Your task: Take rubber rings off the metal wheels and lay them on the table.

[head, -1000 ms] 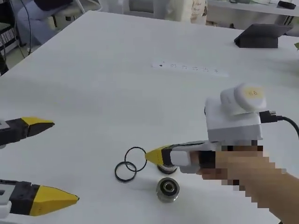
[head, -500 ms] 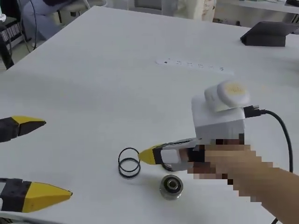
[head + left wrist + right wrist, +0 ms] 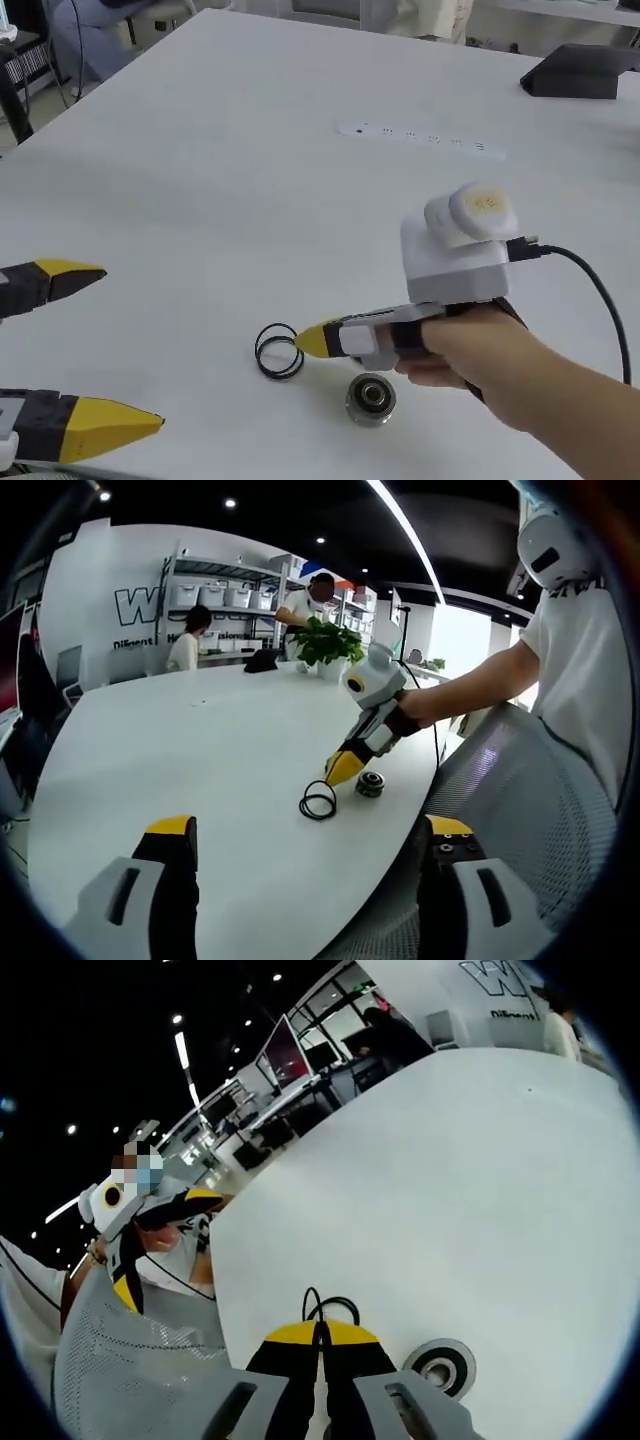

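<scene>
1. The rubber rings (image 3: 278,352) are thin, black, bendy and prob. v. light. They lie on the white table (image 3: 200,180), just left of the metal wheel (image 3: 371,398).
2. The wheel is shiny, round, hard; may roll.
3. The right gripper (image 3: 305,340) has its yellow tips pressed together at the rings; can't tell if one is nipped.
4. The left gripper (image 3: 134,348) is spread wide, holding nothing, well apart from them.
5. Best to pinch a ring's rim gently.

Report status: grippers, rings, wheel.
Left gripper open, off to the side. Right gripper shut, tip at rubber rings on table. Metal wheel beside. No obstruction seen.

White table (image 3: 200,150), 2 rubber rings (image 3: 278,352), 1 metal wheel (image 3: 371,398)
</scene>
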The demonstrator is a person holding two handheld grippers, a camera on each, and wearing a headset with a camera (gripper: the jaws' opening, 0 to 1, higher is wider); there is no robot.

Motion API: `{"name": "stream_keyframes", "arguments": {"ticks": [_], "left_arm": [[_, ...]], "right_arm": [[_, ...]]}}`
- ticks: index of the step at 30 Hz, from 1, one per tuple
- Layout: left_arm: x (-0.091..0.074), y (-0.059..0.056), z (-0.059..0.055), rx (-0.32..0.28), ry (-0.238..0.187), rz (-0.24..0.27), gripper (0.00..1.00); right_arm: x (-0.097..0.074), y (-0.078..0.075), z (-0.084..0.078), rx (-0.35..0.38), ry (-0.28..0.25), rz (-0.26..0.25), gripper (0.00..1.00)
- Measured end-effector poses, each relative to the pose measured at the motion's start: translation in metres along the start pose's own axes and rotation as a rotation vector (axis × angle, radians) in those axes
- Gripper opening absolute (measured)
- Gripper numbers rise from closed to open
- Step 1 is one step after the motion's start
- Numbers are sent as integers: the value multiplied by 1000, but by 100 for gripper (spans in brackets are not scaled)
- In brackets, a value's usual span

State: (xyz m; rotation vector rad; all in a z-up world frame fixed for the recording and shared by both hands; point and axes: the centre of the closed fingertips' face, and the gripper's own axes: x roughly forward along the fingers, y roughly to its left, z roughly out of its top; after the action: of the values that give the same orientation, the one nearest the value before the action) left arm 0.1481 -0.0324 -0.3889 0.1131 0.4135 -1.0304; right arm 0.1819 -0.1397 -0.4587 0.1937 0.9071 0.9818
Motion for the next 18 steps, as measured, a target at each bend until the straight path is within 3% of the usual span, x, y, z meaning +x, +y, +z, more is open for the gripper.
{"name": "stream_keyframes", "arguments": {"ticks": [12,18], "left_arm": [[4,-5,-3,-11,14,-14,89],[4,-6,-6,-6,28,-18,89]], "right_arm": [[7,-8,-8,-134,63,-100,0],[8,-8,-13,-173,101,-108,2]]}}
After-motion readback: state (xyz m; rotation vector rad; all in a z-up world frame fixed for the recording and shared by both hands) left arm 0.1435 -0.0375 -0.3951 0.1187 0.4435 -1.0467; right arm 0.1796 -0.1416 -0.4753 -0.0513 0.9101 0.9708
